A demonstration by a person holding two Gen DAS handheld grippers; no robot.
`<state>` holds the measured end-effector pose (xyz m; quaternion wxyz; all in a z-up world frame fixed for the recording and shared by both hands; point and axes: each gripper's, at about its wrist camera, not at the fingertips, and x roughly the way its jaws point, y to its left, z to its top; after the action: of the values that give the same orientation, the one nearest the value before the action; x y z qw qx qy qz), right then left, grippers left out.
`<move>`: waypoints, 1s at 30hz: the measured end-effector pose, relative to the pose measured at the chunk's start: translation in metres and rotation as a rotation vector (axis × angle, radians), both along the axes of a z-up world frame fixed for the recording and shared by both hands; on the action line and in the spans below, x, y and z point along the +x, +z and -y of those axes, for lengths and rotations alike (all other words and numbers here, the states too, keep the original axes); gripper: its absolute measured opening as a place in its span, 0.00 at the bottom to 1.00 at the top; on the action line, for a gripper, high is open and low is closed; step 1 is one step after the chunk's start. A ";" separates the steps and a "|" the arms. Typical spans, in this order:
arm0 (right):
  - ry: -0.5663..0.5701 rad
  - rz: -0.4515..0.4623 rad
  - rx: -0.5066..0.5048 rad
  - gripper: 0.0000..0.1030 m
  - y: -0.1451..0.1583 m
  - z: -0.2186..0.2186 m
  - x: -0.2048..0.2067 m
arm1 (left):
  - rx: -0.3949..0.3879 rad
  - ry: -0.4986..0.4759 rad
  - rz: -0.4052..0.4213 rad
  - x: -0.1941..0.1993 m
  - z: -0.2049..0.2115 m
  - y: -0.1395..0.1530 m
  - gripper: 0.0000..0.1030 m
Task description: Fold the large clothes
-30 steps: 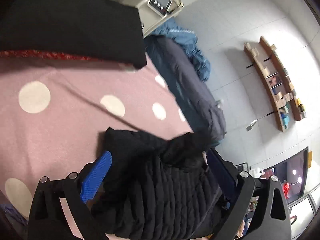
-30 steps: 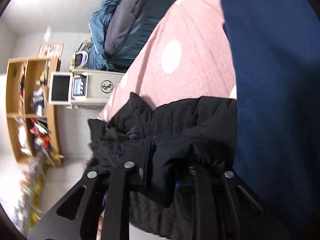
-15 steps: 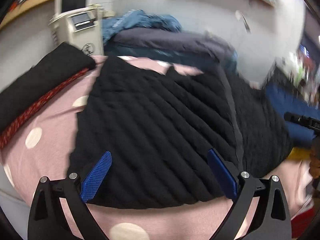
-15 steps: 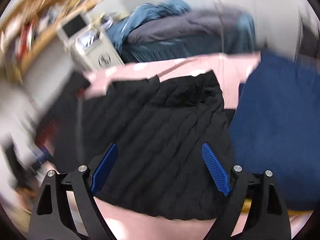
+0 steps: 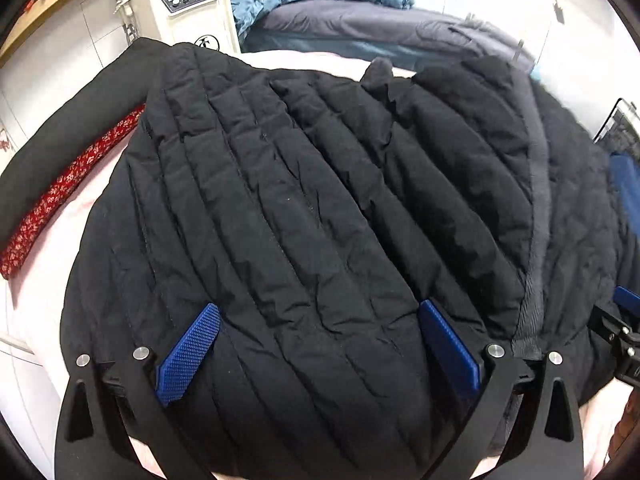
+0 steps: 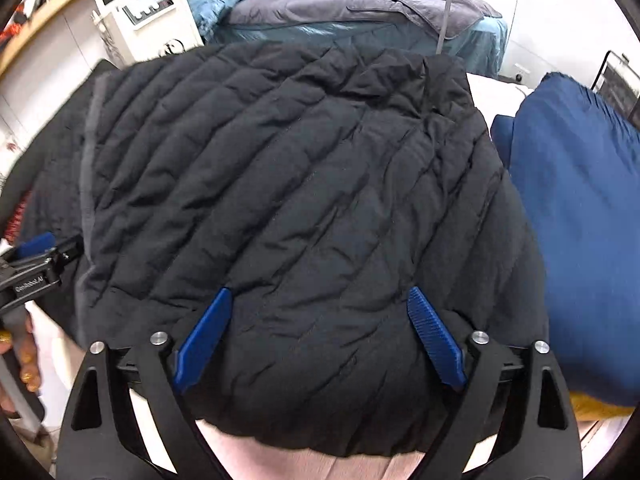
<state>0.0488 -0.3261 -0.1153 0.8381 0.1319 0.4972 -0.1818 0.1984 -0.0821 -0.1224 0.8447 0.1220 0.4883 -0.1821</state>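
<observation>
Black quilted jacket (image 5: pixel 304 216) lying spread over pink bedcover (image 5: pixel 60 232), filling centre of both views. Left hand-held gripper (image 5: pixel 320 344) hovering above jacket's near hem, jaws opening wide, blue pads (image 5: pixel 188 354) gripping nothing. Right hand-held gripper (image 6: pixel 320 332) likewise opening over jacket, released, no fabric pinched. Folded navy garment (image 6: pixel 580 240) sitting at 3 o'clock of jacket. Black-and-red patterned garment (image 5: pixel 60 184) lying at 9 o'clock. Grey and teal bedding pile (image 6: pixel 340 12) at 12 o'clock.

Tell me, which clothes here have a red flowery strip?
The folded black garment at the left edge; its red floral trim shows. The quilted jacket is plain black.
</observation>
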 end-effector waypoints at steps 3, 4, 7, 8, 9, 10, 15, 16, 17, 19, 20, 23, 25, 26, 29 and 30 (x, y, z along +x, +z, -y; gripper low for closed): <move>-0.014 -0.035 -0.053 0.92 -0.013 -0.002 0.009 | 0.023 0.007 -0.007 0.008 0.007 -0.007 0.96; -0.020 -0.043 -0.065 0.92 -0.014 -0.003 0.012 | 0.028 0.007 -0.005 0.009 0.008 -0.010 0.96; -0.045 -0.052 -0.103 0.94 -0.019 -0.008 0.018 | 0.046 -0.001 0.017 0.007 0.014 -0.016 0.96; -0.055 -0.047 -0.123 0.94 -0.020 -0.011 0.017 | 0.048 -0.001 0.025 0.006 0.015 -0.017 0.96; -0.063 -0.041 -0.137 0.94 -0.021 -0.014 0.015 | 0.049 -0.001 0.037 0.003 0.015 -0.017 0.96; -0.080 -0.032 -0.151 0.94 -0.020 -0.018 0.011 | 0.050 -0.002 0.046 0.001 0.015 -0.016 0.96; -0.049 0.106 -0.182 0.94 0.005 -0.049 -0.019 | -0.013 0.003 0.092 -0.020 0.003 0.001 0.94; -0.040 0.107 -0.185 0.94 0.007 -0.053 -0.022 | -0.028 0.004 0.095 -0.023 0.000 0.005 0.94; -0.030 0.116 -0.186 0.94 0.010 -0.057 -0.026 | -0.039 0.003 0.097 -0.026 -0.003 0.007 0.94; -0.014 0.138 -0.173 0.94 0.016 -0.061 -0.037 | -0.069 -0.007 0.099 -0.035 -0.006 0.015 0.94; -0.015 0.139 -0.163 0.94 0.017 -0.062 -0.041 | -0.080 -0.014 0.102 -0.041 -0.007 0.018 0.94; -0.025 0.141 -0.112 0.94 0.016 -0.061 -0.054 | -0.090 -0.039 0.112 -0.063 -0.010 0.026 0.94; -0.024 0.148 -0.094 0.94 0.016 -0.060 -0.062 | -0.100 -0.055 0.125 -0.076 -0.012 0.030 0.94; -0.016 0.142 -0.091 0.94 0.016 -0.061 -0.064 | -0.102 -0.063 0.127 -0.081 -0.011 0.031 0.94; 0.010 0.125 -0.076 0.94 0.012 -0.063 -0.074 | -0.100 -0.092 0.124 -0.100 -0.008 0.030 0.94; 0.017 0.130 -0.060 0.94 0.012 -0.063 -0.081 | -0.104 -0.097 0.124 -0.108 -0.009 0.028 0.94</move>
<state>-0.0319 -0.2634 -0.1031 0.8737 0.1143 0.4370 -0.1805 0.0908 -0.0731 -0.0941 0.8686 0.1128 0.4186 -0.2401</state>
